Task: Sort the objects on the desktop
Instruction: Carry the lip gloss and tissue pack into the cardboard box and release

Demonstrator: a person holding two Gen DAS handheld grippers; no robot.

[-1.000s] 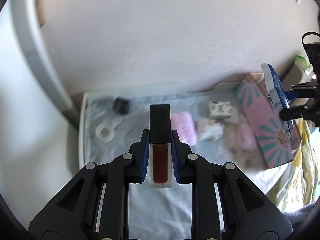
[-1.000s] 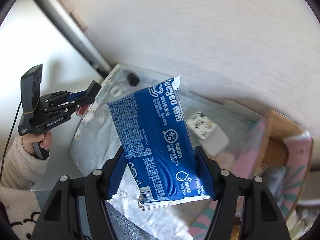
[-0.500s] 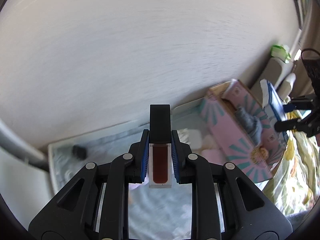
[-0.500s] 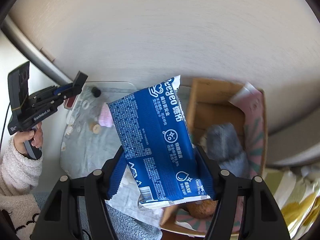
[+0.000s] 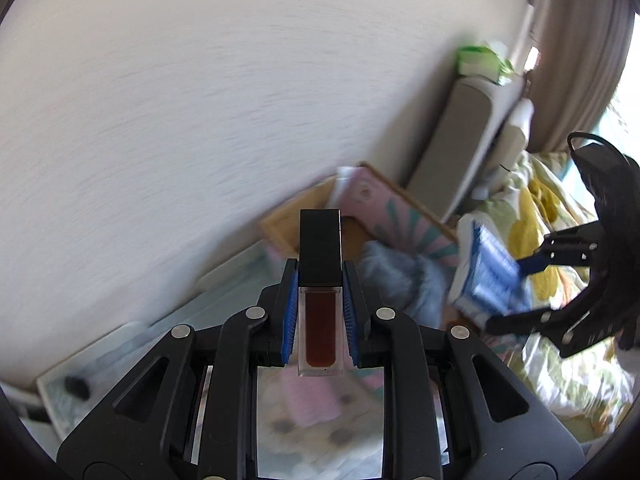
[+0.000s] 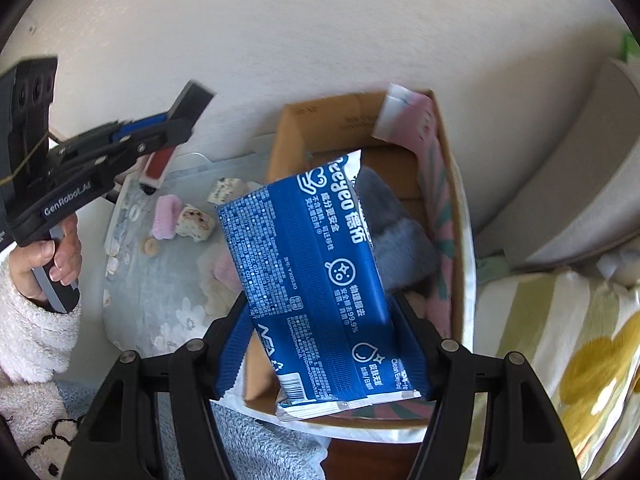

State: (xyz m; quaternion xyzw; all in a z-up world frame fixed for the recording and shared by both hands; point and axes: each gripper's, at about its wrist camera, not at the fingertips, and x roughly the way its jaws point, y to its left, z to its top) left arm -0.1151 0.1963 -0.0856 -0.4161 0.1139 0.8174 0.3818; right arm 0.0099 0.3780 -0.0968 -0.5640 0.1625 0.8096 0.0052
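Note:
My left gripper [image 5: 320, 296] is shut on a lip gloss tube [image 5: 320, 320] with a black cap and dark red fill, held in the air and pointed toward the cardboard box [image 5: 288, 224]. It also shows in the right wrist view [image 6: 158, 164]. My right gripper [image 6: 324, 344] is shut on a blue wet-wipes pack [image 6: 316, 272] and holds it upright above the open cardboard box [image 6: 316, 128], which has a pink patterned side. The pack also shows in the left wrist view [image 5: 488, 280]. A grey-blue fluffy item [image 6: 400, 240] lies inside the box.
A tray with a pale floral cloth [image 6: 160, 280] sits left of the box, with a pink eraser-like piece [image 6: 166, 216], wrapped sweets [image 6: 196, 222], a small white packet [image 6: 226, 190] and a tape ring [image 6: 134, 212]. A yellow-patterned blanket [image 6: 560, 340] lies right. The white wall is close behind.
Both grippers have swung right, from over the tray to the cardboard box. The wipes pack now hangs over the box opening. Both grips are unchanged.

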